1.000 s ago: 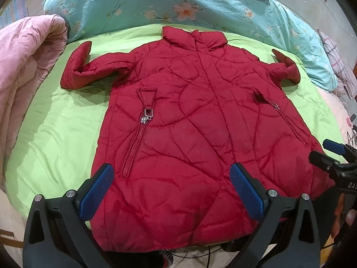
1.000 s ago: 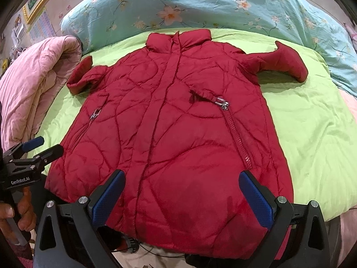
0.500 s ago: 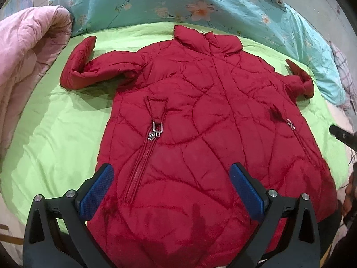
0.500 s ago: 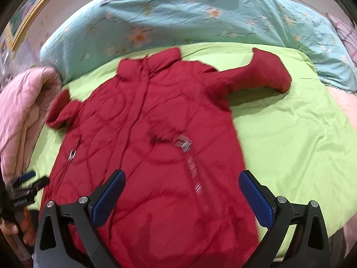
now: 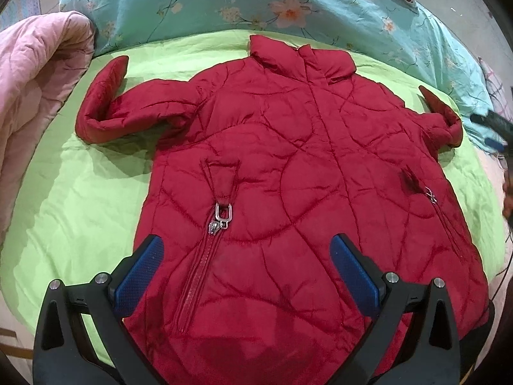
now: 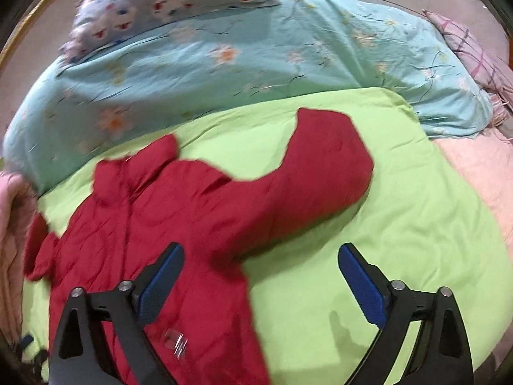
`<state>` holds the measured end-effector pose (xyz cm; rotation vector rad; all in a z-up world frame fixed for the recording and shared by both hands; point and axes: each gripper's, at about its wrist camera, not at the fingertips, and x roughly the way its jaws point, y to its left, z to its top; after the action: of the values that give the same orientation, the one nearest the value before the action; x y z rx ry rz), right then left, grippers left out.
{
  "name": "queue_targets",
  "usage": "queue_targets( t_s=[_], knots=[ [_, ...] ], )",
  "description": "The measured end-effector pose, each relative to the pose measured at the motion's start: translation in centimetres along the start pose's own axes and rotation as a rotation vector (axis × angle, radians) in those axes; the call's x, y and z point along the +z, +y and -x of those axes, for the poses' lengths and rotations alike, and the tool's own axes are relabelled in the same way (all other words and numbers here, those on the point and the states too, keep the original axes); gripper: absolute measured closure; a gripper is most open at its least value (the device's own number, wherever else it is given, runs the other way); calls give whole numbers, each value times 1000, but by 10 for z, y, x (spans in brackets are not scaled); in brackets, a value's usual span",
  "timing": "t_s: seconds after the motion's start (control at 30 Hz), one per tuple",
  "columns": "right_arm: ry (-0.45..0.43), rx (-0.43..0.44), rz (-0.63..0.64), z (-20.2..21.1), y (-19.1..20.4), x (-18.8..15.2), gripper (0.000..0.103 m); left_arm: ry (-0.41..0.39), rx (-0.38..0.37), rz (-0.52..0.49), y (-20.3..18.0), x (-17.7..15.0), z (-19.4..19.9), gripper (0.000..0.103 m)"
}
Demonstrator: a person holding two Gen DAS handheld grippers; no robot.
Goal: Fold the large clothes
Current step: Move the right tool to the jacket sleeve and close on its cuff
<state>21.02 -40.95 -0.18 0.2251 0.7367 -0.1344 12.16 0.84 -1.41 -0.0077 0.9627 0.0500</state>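
Note:
A red quilted jacket [image 5: 288, 176] lies front up and spread flat on a green sheet [image 5: 80, 199], collar away from me. Its left sleeve [image 5: 128, 118] bends upward; its right sleeve [image 6: 320, 173] sticks out to the right. My left gripper [image 5: 247, 263] is open and empty above the lower front near the left pocket zipper [image 5: 221, 218]. My right gripper [image 6: 259, 276] is open and empty above the jacket's right edge, below the right sleeve. The right wrist view is blurred by motion.
A turquoise floral duvet [image 5: 256, 3] lies along the far edge of the bed. A pink quilt [image 5: 35, 73] is bunched at the left. A patterned pillow [image 6: 166, 3] sits on the duvet; a plaid pillow [image 6: 474, 51] lies far right.
Both grippers have moved forward over the jacket. The right one has swung toward the right sleeve and the jacket's right edge. Both stay open.

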Motion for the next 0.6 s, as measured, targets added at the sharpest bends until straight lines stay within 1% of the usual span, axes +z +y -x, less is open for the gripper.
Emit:
queue_targets(
  t_s=[0.2,0.27,0.4,0.5,0.53,0.57,0.6],
  knots=[
    [7,-85,-4,-59,-7,64,15,40,0,-6,-6,9,-21,0],
    [7,-107,-3,-74,-14,78,16,49,1,-7,-8,11,-27,0],
    [59,-177,-17,-125,-28,109,19,78,2,-4,-9,14,-41,0],
    [110,-234,-8,-159,-35,120,22,96,3,-5,-11,16,-51,0],
    [122,-257,-3,-166,-37,121,28,102,3,-5,-12,17,-55,0],
    [133,-278,-3,-173,-40,121,37,106,2,-5,-12,17,-57,0],
    [141,-296,-8,-179,-44,122,43,112,-1,-5,-13,18,-60,0]
  ],
)
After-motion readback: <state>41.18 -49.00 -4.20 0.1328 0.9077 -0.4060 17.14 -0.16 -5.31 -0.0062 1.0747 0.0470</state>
